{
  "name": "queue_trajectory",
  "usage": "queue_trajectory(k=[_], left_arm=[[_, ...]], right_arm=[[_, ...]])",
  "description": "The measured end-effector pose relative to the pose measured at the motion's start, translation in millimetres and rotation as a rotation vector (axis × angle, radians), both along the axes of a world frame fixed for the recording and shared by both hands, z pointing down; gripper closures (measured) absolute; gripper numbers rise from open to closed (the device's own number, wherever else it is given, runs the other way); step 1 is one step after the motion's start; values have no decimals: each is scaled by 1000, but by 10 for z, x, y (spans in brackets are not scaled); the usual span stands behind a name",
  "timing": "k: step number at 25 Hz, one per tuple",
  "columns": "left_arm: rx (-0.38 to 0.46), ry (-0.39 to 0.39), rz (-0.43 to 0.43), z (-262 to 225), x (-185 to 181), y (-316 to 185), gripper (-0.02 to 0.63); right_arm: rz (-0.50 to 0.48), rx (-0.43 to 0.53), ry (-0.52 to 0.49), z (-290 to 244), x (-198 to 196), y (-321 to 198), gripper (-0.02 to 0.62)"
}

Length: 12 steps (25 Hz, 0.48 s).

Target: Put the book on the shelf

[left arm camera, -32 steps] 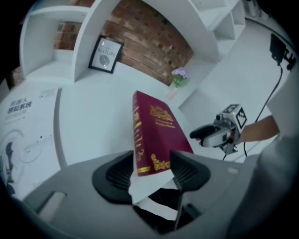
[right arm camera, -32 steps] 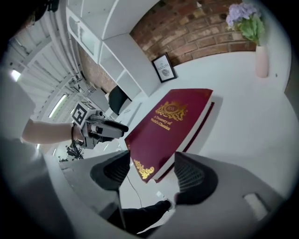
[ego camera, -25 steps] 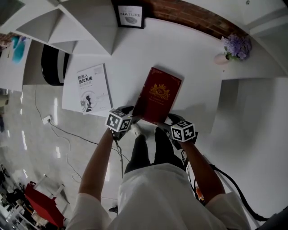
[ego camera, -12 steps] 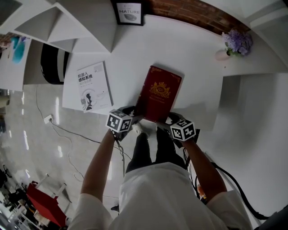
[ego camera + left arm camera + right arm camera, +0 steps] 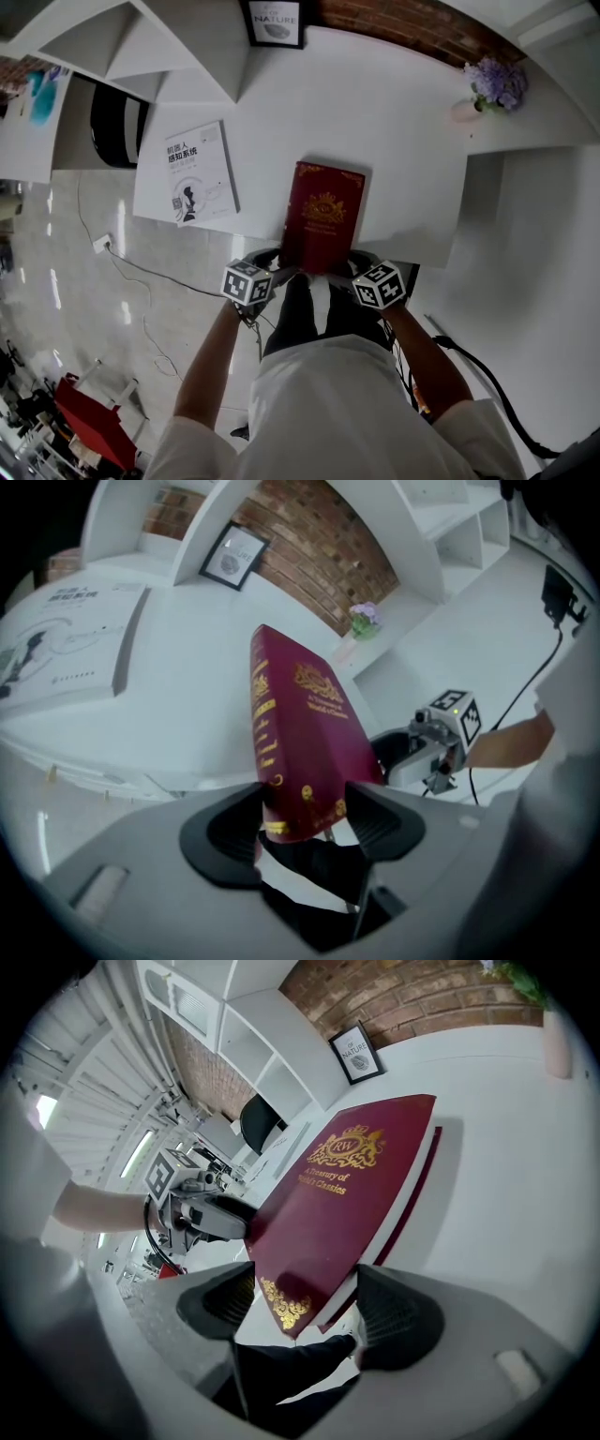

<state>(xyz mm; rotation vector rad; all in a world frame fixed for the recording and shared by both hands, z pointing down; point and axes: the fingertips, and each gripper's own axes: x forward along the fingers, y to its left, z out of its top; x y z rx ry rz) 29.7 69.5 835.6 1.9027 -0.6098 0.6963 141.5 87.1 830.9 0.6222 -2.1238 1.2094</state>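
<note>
A dark red hardback book point(image 5: 323, 216) with gold print lies lengthways over the front edge of the white table point(image 5: 403, 141), its far end on the tabletop. My left gripper point(image 5: 284, 266) is shut on its near left corner, by the spine. In the left gripper view the book point(image 5: 300, 742) rises from between the jaws of the left gripper point(image 5: 305, 822). My right gripper point(image 5: 348, 268) is shut on the near right corner. The right gripper view shows the cover point(image 5: 347, 1194) slanting up from the right gripper point(image 5: 305, 1302), with the left gripper behind it.
A white paperback point(image 5: 197, 173) lies on the table's left part. At the back stand a framed picture point(image 5: 277, 21) and a vase of purple flowers point(image 5: 492, 84). White shelf compartments point(image 5: 141, 47) rise at the upper left. The person's legs are below the table edge.
The book has swung from slanting right to straight and has slid back toward the person. Both grippers moved with it, still at its near corners.
</note>
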Motion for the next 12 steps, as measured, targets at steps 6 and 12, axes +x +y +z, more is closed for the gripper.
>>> queue_trajectory(k=[6, 12], left_arm=[[-31, 35, -39, -6, 28, 291, 313], [-84, 120, -79, 60, 14, 273, 284]], right_arm=[[-73, 14, 25, 21, 38, 125, 253], [-132, 7, 17, 11, 92, 109, 255]])
